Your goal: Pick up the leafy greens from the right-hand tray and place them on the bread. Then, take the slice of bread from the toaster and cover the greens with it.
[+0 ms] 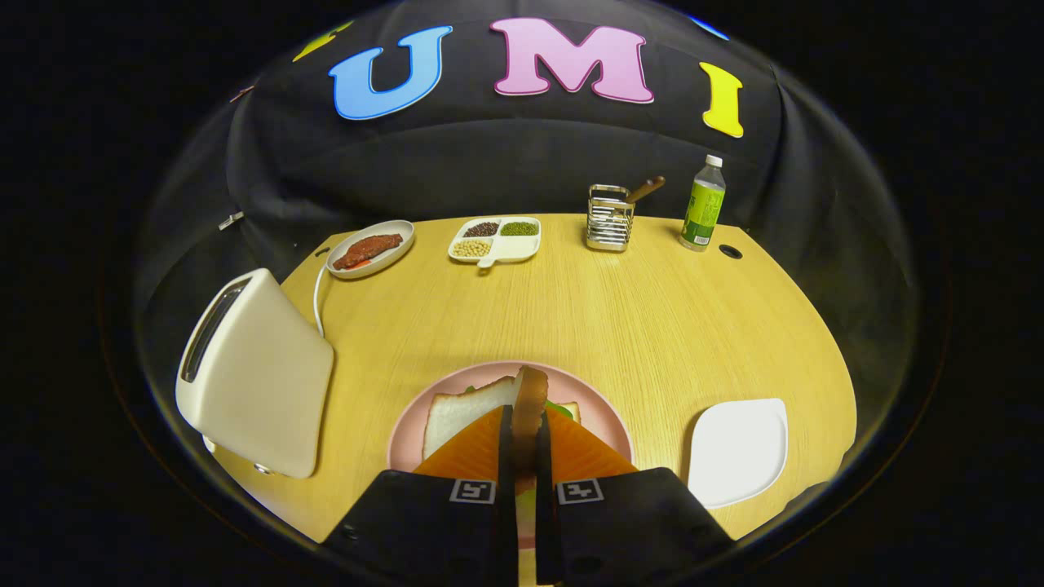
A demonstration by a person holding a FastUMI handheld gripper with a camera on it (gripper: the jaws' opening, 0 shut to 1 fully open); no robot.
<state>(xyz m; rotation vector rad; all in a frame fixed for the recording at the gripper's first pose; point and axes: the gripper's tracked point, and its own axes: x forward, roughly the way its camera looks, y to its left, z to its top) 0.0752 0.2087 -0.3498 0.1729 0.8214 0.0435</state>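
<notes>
My gripper (524, 436) is shut on a slice of bread (530, 397), held on edge so its brown crust faces me between the fingers. It hangs just above a pink plate (405, 432). On the plate lies another white bread slice (459, 409), partly hidden by my fingers. Bits of leafy greens (559, 406) peek out on top of it, right of the held slice. The white toaster (257, 375) stands to the left of the plate, its slot looking empty. A white tray (738, 448) sits to the right of the plate with nothing on it.
At the table's far side stand a plate with a piece of meat (369, 249), a divided dish of beans (496, 239), a metal utensil holder (609, 218) and a green-labelled bottle (703, 204). The toaster's cord (316, 297) runs back along the left.
</notes>
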